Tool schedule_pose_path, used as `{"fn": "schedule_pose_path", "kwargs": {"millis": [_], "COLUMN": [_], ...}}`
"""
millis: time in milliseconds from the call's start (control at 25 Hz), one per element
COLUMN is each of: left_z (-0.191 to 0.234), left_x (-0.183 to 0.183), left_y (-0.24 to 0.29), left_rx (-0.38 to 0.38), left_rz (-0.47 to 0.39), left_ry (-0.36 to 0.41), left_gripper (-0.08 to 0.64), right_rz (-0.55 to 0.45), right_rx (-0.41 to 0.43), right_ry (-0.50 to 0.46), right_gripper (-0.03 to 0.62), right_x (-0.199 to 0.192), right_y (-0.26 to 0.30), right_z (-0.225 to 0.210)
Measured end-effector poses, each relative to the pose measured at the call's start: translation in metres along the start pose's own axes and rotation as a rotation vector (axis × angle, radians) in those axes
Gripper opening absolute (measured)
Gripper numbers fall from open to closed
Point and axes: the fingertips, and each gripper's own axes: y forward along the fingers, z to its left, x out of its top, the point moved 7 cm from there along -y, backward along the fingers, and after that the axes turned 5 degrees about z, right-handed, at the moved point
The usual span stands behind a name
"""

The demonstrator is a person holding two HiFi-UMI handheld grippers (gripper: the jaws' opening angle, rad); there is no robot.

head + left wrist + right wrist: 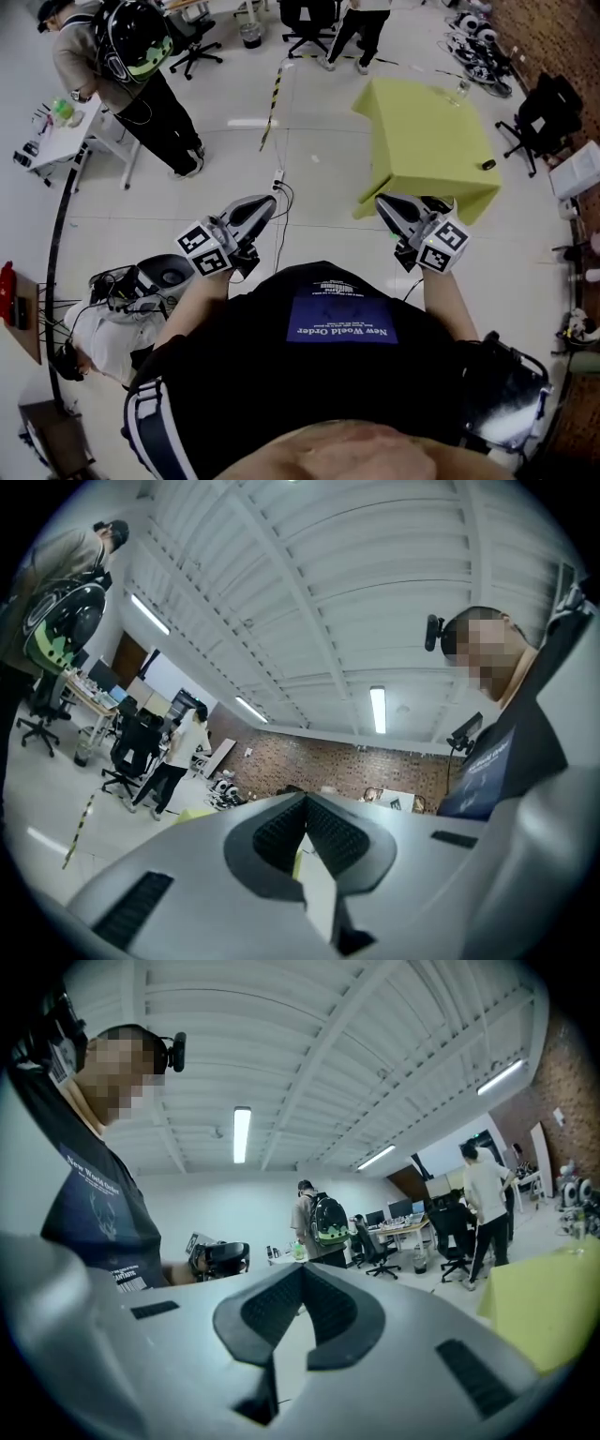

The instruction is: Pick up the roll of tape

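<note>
A yellow-green table [422, 141] stands ahead on the white floor. A small dark object [488, 165] lies near its right edge; it is too small to tell whether it is the roll of tape. In the head view, my left gripper [255, 210] and right gripper [388, 206] are held out level at waist height, short of the table. In the left gripper view, the left gripper [306, 799] has its jaws together with nothing between them. In the right gripper view, the right gripper [302, 1269] is likewise shut and empty, and the table [553, 1307] shows at its right edge.
A person with a backpack [131, 66] stands at the far left by a white desk [66, 131]. Another person [361, 23] stands at the back among office chairs. A striped bar [273, 98] and a cable [281, 202] lie on the floor. A black chair [544, 112] stands to the right.
</note>
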Motion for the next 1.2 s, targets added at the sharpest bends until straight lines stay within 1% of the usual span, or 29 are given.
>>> {"fn": "schedule_pose_path", "kwargs": {"millis": [40,120,200,280,360,400,480,600,680,760,840,960,1040,1200], "left_z": [0.007,0.018,0.034,0.055,0.081,0.095,0.127,0.182,0.221,0.257,0.288,0.33,0.353,0.375], "left_x": [0.003,0.005,0.006,0.009,0.011,0.013,0.022,0.046,0.07,0.096,0.109,0.106,0.105,0.1], "left_y": [0.014,0.033,0.042,0.049,0.056,0.062,0.079,0.105,0.118,0.131,0.145,0.163,0.182,0.23], "left_rx": [-0.002,-0.006,-0.007,-0.016,-0.041,-0.062,-0.121,-0.207,-0.254,-0.317,-0.388,-0.473,-0.519,-0.605], "left_rz": [0.0,0.024,0.052,0.055,0.057,0.064,0.085,0.102,0.122,0.157,0.199,0.253,0.27,0.287], "left_ry": [-0.01,-0.02,-0.017,-0.025,-0.033,-0.032,-0.024,-0.015,-0.016,-0.012,0.003,0.022,0.016,0.007], "left_gripper": [0.005,0.005,0.005,0.005,0.005,0.005,0.005,0.005,0.005,0.005,0.005,0.005,0.005,0.005], "right_rz": [-0.006,-0.017,-0.011,-0.007,-0.01,-0.008,0.0,-0.004,-0.028,-0.057,-0.082,-0.112,-0.098,-0.067], "right_rx": [0.001,0.006,0.006,-0.011,-0.028,-0.038,-0.072,-0.147,-0.202,-0.26,-0.324,-0.406,-0.448,-0.533], "right_ry": [0.004,0.021,0.025,0.031,0.047,0.051,0.047,0.032,0.042,0.06,0.071,0.089,0.101,0.142], "right_gripper": [-0.015,-0.015,-0.015,-0.015,-0.015,-0.015,0.012,0.012,0.012,0.012,0.012,0.012,0.021,0.032], "right_x": [0.004,0.006,0.003,0.0,-0.001,-0.001,0.003,0.024,0.044,0.06,0.065,0.054,0.048,0.039], "right_y": [0.002,0.007,0.015,0.026,0.04,0.049,0.064,0.09,0.115,0.139,0.158,0.18,0.191,0.186], "right_z": [-0.016,-0.038,-0.052,-0.066,-0.081,-0.089,-0.105,-0.134,-0.152,-0.163,-0.175,-0.189,-0.198,-0.22]}}
